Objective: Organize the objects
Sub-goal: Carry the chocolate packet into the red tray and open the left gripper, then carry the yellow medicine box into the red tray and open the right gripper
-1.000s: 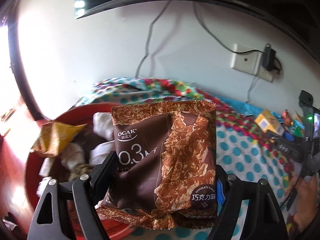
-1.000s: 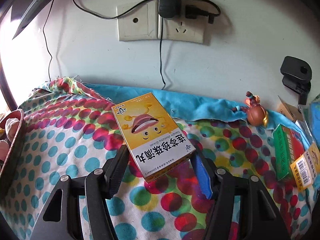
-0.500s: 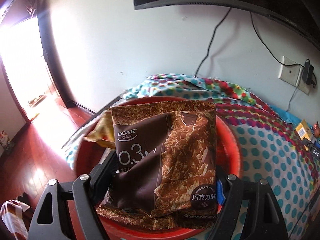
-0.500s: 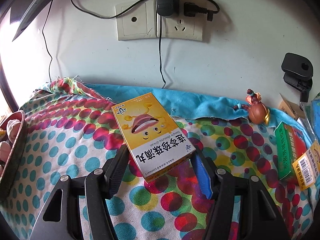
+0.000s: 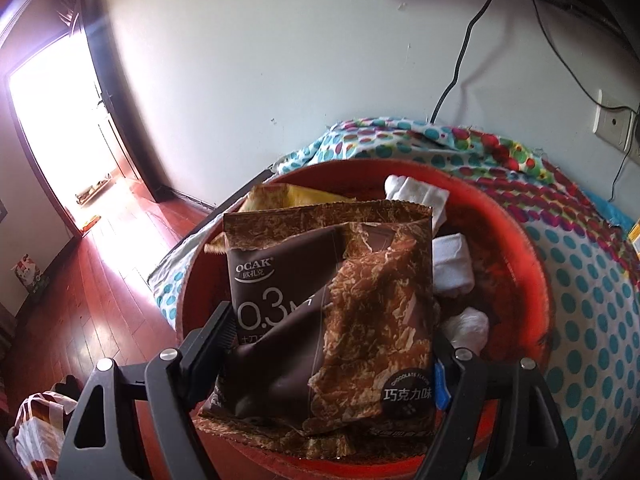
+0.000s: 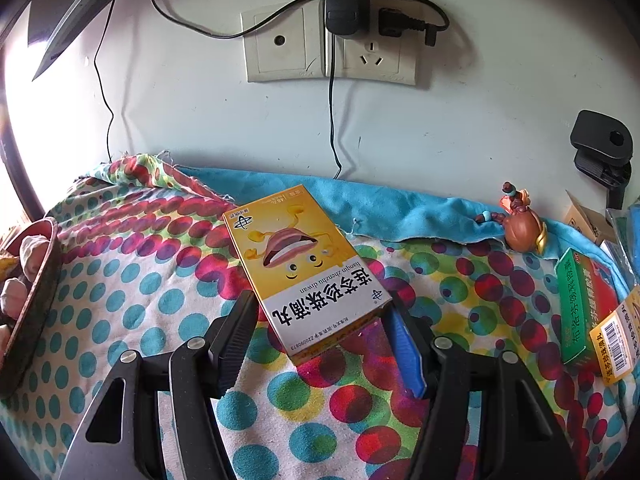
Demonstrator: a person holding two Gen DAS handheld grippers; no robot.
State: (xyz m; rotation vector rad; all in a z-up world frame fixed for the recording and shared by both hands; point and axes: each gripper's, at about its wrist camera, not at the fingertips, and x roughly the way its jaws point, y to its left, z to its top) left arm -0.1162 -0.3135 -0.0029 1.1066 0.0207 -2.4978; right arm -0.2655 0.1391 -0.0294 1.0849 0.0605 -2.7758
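My left gripper is shut on a brown OCAK chocolate snack bag and holds it above a round red basin. The basin holds white wrapped packets and a yellow snack bag. My right gripper is shut on a yellow and white medicine box and holds it above the polka-dot cloth. The basin's edge shows at the far left of the right wrist view.
A green medicine box and a yellow barcoded box lie at the right. A small brown figurine sits on blue cloth by the wall. Wall sockets with cables are above. A red wooden floor and doorway lie left of the table.
The left gripper has swung left with the snack bag, from beside the basin to over its middle. The right gripper and box have barely moved.
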